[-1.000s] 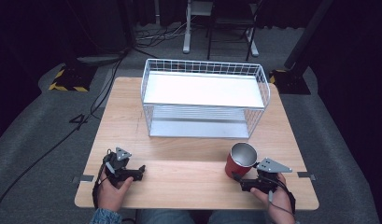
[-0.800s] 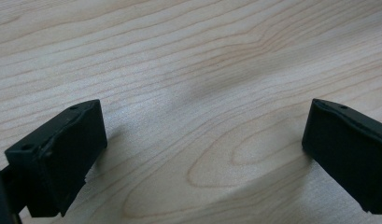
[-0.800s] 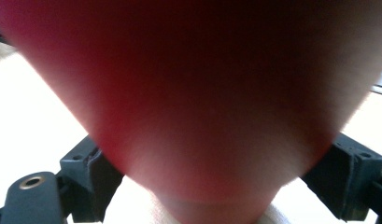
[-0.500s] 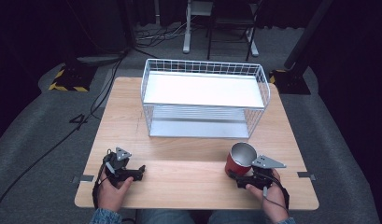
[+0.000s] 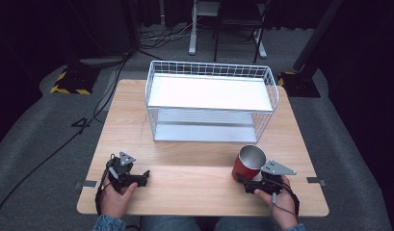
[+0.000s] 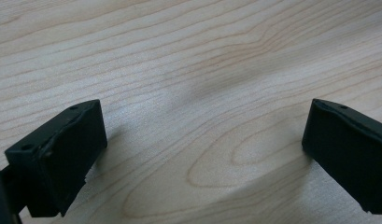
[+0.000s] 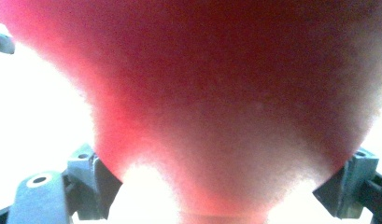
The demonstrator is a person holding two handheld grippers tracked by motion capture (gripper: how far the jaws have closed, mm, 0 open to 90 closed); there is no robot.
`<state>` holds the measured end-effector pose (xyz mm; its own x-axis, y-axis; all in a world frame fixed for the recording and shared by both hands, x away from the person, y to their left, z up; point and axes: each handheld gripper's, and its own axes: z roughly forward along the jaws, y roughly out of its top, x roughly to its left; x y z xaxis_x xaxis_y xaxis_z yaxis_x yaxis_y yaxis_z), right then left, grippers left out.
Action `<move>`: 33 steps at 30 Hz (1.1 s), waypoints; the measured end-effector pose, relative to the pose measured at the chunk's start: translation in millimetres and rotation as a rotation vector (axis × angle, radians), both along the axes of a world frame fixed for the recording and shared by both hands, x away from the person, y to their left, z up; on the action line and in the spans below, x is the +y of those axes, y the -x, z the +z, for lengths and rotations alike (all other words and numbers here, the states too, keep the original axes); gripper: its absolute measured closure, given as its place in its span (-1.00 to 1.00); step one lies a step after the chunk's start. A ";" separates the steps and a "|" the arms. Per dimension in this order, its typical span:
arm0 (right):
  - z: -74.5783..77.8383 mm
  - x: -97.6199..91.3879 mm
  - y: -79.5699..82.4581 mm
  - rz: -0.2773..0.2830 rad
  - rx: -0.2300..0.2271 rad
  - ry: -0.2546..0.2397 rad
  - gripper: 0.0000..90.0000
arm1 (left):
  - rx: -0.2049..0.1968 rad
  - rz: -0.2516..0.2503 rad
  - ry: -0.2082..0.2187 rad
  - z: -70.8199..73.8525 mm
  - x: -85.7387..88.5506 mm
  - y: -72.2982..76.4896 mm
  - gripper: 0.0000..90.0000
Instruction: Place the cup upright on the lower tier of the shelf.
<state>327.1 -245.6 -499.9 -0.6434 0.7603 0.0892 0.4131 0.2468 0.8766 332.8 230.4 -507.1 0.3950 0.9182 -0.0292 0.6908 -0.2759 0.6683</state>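
Note:
A red cup [image 5: 249, 163] with a metal inside stands upright on the wooden table [image 5: 194, 183], near the front right. My right gripper [image 5: 242, 182] lies at the cup's base, pointing left. In the right gripper view the cup [image 7: 226, 93] looms blurred and very close, and sits between the spread jaws of the right gripper [image 7: 221, 191], which is open. My left gripper [image 5: 144, 177] rests on the table at the front left. It is open, and in the left gripper view the left gripper [image 6: 202, 154] has only bare wood between its jaws.
A white wire basket [image 5: 211, 72] with a white shelf on top and a lower level stands at the back middle of the table. Bare wood lies between the two grippers. Cables and stands are on the floor beyond the table.
My right gripper has moved left and forward until the cup's base is between its jaws. The left gripper has stayed put.

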 end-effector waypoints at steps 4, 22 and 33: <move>0.1 0.2 0.7 0.006 -0.009 0.011 -0.63 | 0.000 0.000 0.000 0.0 0.0 0.0 -1.00; 22.9 6.8 -4.1 0.017 -0.060 0.024 -0.63 | 0.000 0.000 -0.001 0.0 0.0 0.0 -1.00; 34.5 29.5 -21.4 0.065 -0.067 0.040 -0.63 | 0.000 0.004 0.002 -0.1 -0.3 0.2 -1.00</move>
<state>348.5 -216.0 -465.4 -0.6952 0.7187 0.0147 0.3356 0.3063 0.8908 332.6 230.1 -507.2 0.3912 0.9198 -0.0313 0.6920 -0.2715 0.6689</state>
